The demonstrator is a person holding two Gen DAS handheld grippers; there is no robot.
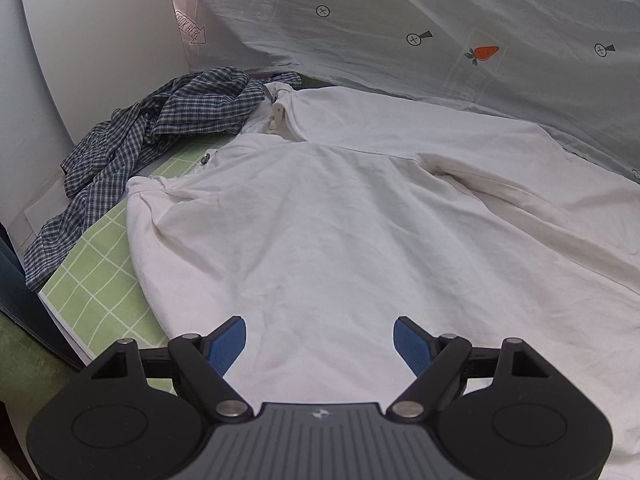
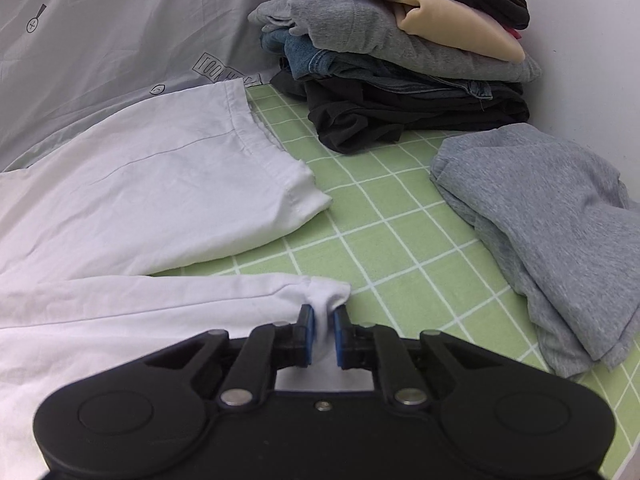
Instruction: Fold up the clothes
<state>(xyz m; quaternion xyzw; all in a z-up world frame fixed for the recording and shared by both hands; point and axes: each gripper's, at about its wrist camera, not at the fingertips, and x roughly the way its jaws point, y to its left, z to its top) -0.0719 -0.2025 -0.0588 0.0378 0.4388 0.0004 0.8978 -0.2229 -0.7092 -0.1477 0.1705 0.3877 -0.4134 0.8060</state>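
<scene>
Right gripper pinches the white shirt by its corner on the green mat, left gripper hangs wide open above it, and I fear that thin pinch slipping off.

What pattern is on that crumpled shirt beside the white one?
Dark blue and white checks on the crumpled shirt; the left wrist view shows it.

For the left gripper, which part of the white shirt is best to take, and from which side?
Probably the near hem of the white shirt, approached low from the front. The fabric lies flat there, directly ahead of the open left gripper, and the right gripper already pinches a sleeve cuff.
</scene>
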